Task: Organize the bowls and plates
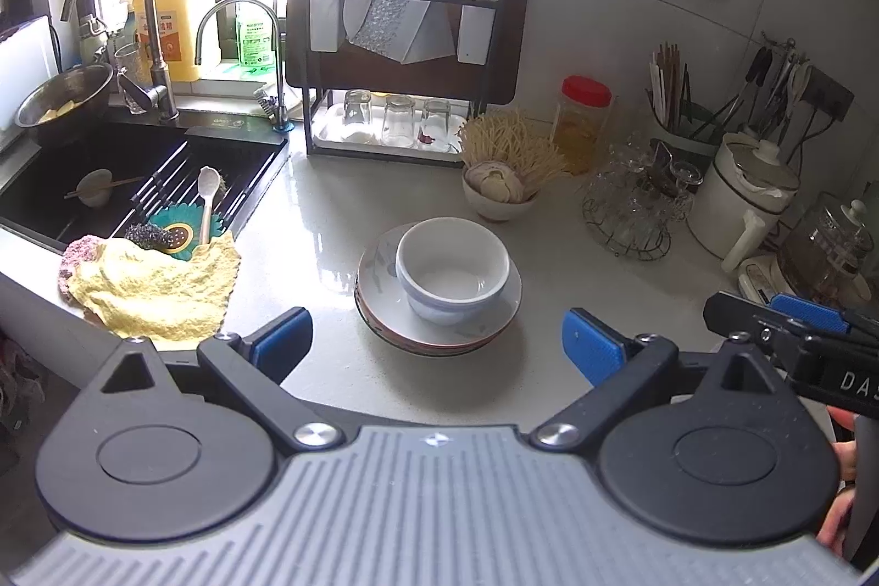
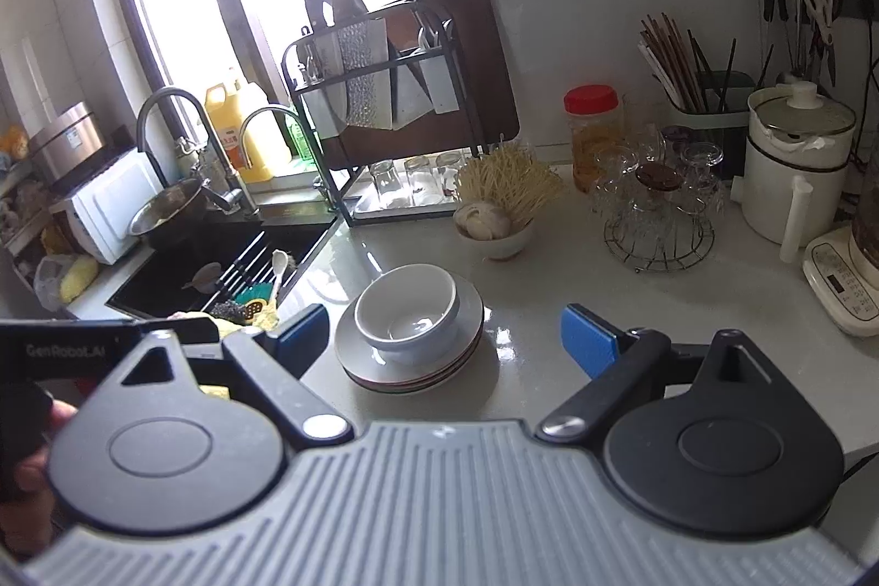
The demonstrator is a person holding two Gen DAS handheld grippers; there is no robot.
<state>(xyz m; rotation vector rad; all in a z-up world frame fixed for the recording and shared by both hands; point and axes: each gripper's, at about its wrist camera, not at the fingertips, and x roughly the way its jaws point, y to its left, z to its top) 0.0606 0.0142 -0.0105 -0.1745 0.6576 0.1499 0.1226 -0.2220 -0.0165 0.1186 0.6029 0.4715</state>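
A white bowl (image 1: 451,268) sits upright on a short stack of plates (image 1: 384,311) in the middle of the pale counter. In the right wrist view the same bowl (image 2: 406,311) and plates (image 2: 357,355) lie just ahead and left of centre. My left gripper (image 1: 437,347) is open and empty, its blue pads (image 1: 280,344) spread wide just in front of the stack. My right gripper (image 2: 445,336) is open and empty, a little back from the stack. A small bowl (image 1: 96,188) with chopsticks lies in the sink.
A black sink (image 1: 137,179) with a rack, spoon and scrubbers is at the left, a yellow cloth (image 1: 154,289) on its edge. A knife and glass rack (image 1: 401,53), a bowl of garlic (image 1: 497,196), a jar (image 1: 582,124), a wire glass stand (image 1: 632,212) and a white kettle (image 1: 741,201) line the back.
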